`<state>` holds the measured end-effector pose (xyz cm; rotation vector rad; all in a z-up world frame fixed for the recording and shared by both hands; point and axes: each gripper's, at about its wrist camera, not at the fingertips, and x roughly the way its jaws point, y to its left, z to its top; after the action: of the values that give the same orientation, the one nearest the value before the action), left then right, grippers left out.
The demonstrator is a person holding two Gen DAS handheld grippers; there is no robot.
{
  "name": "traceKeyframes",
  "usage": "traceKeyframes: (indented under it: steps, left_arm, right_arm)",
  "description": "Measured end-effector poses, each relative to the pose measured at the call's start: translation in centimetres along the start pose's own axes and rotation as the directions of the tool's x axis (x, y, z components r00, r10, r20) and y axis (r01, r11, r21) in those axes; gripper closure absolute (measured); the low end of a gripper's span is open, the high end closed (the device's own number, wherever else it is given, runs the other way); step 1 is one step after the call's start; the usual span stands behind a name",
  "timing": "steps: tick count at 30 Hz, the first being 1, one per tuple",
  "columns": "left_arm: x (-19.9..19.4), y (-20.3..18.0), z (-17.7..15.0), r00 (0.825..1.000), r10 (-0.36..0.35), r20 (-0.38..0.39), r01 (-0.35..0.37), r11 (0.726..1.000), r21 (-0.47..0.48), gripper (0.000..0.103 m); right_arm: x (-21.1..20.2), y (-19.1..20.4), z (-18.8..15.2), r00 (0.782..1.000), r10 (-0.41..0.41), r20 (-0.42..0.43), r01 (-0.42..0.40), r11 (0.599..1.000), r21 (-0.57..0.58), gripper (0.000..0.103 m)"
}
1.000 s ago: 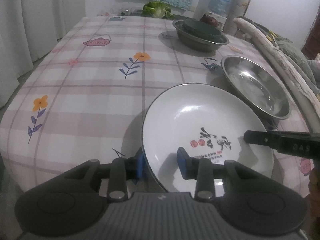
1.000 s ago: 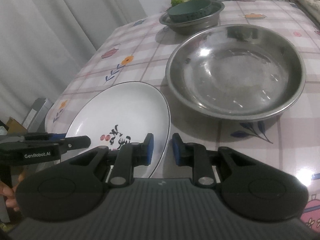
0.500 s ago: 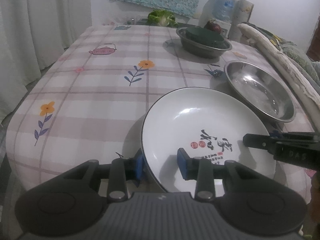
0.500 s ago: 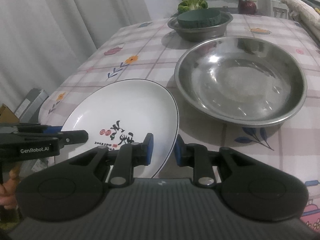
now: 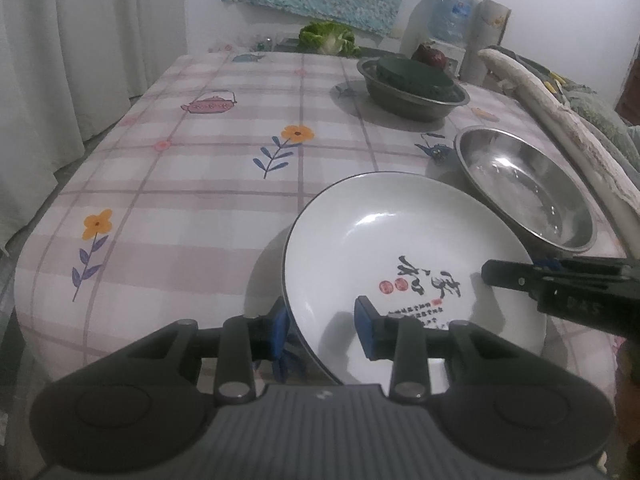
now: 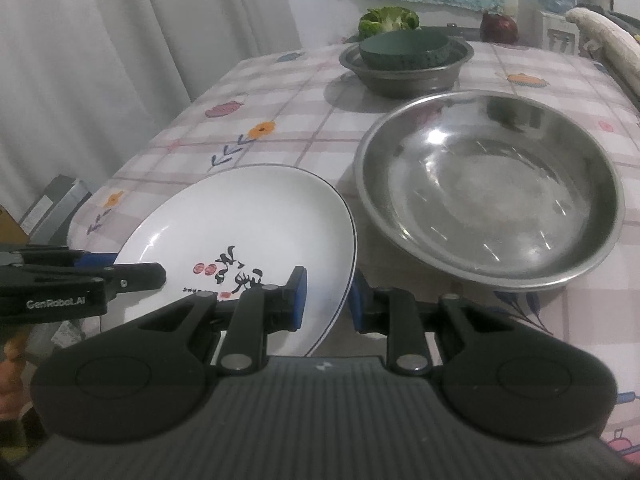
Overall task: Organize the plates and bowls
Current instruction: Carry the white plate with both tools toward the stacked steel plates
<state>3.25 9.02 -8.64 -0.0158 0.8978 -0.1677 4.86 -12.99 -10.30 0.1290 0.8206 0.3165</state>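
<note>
A white plate (image 5: 400,232) with black calligraphy and red seals hangs just above the checked tablecloth (image 5: 200,184), casting a shadow on it. My left gripper (image 5: 322,328) is shut on the plate's near-left rim, one blue pad under it and one inside. The right gripper (image 6: 326,298) is shut on the plate's (image 6: 240,220) opposite rim; its black finger (image 5: 494,274) reaches in from the right in the left wrist view. A wide steel bowl (image 6: 488,184) stands empty just right of the plate. Farther back, a dark green bowl (image 6: 400,52) lies in a second steel bowl (image 6: 404,76).
A cabbage (image 5: 326,38), a dark red vegetable (image 5: 430,54) and a water bottle (image 5: 448,16) stand beyond the table's far end. A pale rolled cushion (image 5: 560,112) runs along the right side. Curtains hang at the left, with a box (image 6: 52,204) on the floor.
Both views have tipped up a little, showing more of the far wall. The plate stays held between both pairs of pads, and the right gripper has rolled slightly with it.
</note>
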Motion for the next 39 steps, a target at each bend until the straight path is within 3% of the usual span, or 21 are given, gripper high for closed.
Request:
traceKeyframes:
  steps: [4, 10, 13, 15, 19, 28, 35, 39]
  left_arm:
    - [0.3, -0.1, 0.1, 1.0, -0.001, -0.008, 0.001, 1.0, -0.001, 0.067]
    - [0.5, 0.0, 0.2, 1.0, -0.009, -0.016, 0.008, 1.0, -0.008, 0.067]
    - [0.6, 0.2, 0.3, 1.0, -0.018, -0.018, 0.018, 1.0, -0.017, 0.067]
    - [0.6, 0.3, 0.3, 1.0, -0.025, -0.017, 0.024, 0.999, -0.021, 0.067]
    - [0.5, 0.4, 0.2, 0.999, -0.031, -0.013, 0.031, 0.999, -0.023, 0.067]
    - [0.3, 0.6, 0.2, 0.999, -0.04, -0.007, 0.04, 0.999, -0.028, 0.067]
    - [0.3, 0.6, 0.2, 0.999, -0.041, -0.008, 0.041, 0.999, -0.029, 0.067]
    - [0.3, 0.6, 0.2, 0.999, -0.04, -0.007, 0.04, 0.999, -0.028, 0.067]
  right_arm:
    - [0.1, -0.1, 0.0, 1.0, 0.001, 0.006, -0.001, 1.0, 0.0, 0.081]
    - [0.4, -0.5, 0.1, 0.999, 0.035, -0.006, -0.035, 0.998, 0.047, 0.072]
    - [0.4, -0.9, 0.2, 0.995, 0.097, -0.005, -0.096, 0.99, 0.099, 0.049]
    - [0.4, -1.4, 0.3, 0.987, 0.162, -0.001, -0.16, 0.975, 0.152, 0.021]
    - [0.6, -2.1, 0.3, 0.969, 0.246, 0.013, -0.243, 0.945, 0.219, 0.003]
    - [0.8, -4.4, 0.2, 0.938, 0.34, 0.063, -0.338, 0.863, 0.375, 0.001]
    - [0.7, -4.3, 0.3, 0.94, 0.336, 0.057, -0.332, 0.861, 0.386, 0.001]
    - [0.7, -5.5, 0.0, 0.923, 0.375, 0.081, -0.373, 0.825, 0.424, 0.001]
